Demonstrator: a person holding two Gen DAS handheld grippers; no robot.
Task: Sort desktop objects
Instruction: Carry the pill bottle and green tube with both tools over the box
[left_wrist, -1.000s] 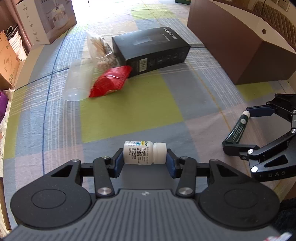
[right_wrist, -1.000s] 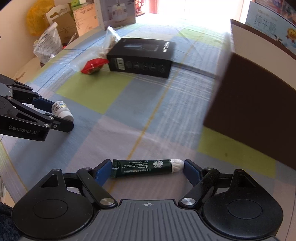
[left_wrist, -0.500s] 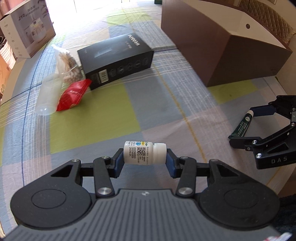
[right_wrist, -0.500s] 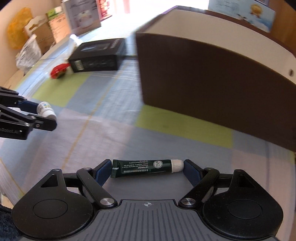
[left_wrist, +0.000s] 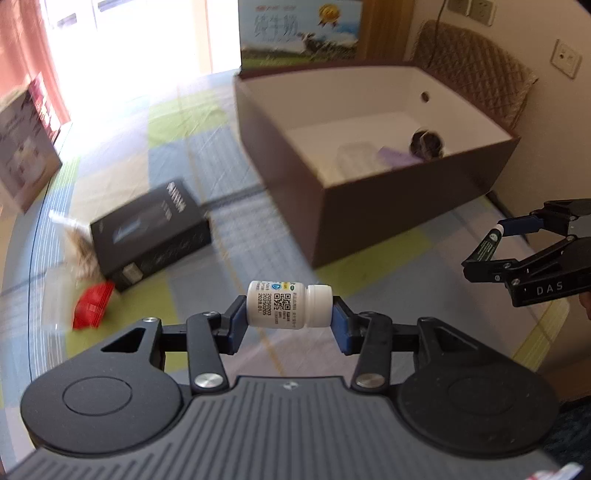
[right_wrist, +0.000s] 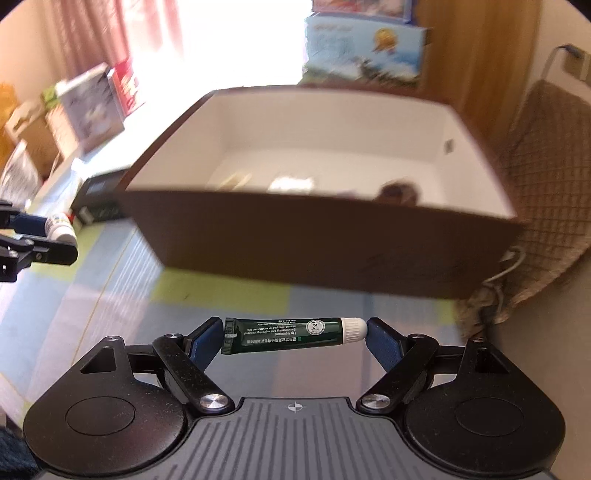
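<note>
My left gripper (left_wrist: 289, 318) is shut on a small white pill bottle (left_wrist: 289, 304), held sideways end to end above the checked cloth. In the right wrist view my right gripper (right_wrist: 295, 338) is shut on a dark green tube (right_wrist: 288, 335) with a white cap, also held lengthwise between the pads. A large brown box (left_wrist: 369, 199) with a white inside stands ahead of both; the right gripper (left_wrist: 495, 251) with the green tube (left_wrist: 488, 246) hangs off its near right corner. From the right wrist view the brown box (right_wrist: 325, 243) fills the middle, with the left gripper (right_wrist: 55, 236) and white bottle (right_wrist: 61, 227) at the left edge.
A black carton (left_wrist: 151, 236), a red snack packet (left_wrist: 92, 304) and a blurred clear bag (left_wrist: 79, 247) lie left on the cloth. Inside the box sit a dark round thing (left_wrist: 426, 144) and a clear item (left_wrist: 360, 158). A quilted chair back (right_wrist: 546, 177) stands right of the box.
Both grippers have risen and swung toward the brown box, whose white inside now shows. The carton and packet have slid to the left of view. Both grips are unchanged.
</note>
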